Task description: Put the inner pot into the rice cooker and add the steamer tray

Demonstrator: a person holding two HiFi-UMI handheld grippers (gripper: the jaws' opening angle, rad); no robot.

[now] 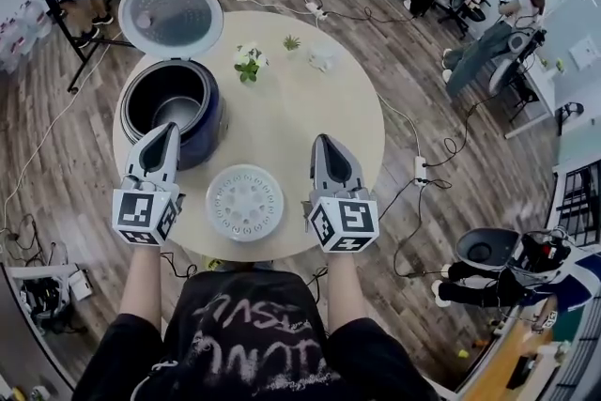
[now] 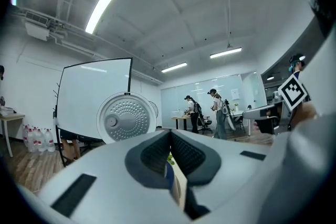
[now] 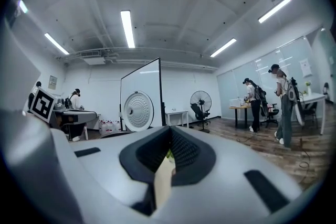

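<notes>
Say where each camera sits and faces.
Head view: on the person's head, looking steeply down at the round table; both forearms, left tool and right tool show.
Left gripper view: on the left tool, looking level along its shut jaws.
Right gripper view: on the right tool, level along its shut jaws.
Shared: both gripper views show the rice cooker's open lid.

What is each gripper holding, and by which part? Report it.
Nothing is held. The left gripper and right gripper have their jaws shut and empty; the tray lies on the table between them.
</notes>
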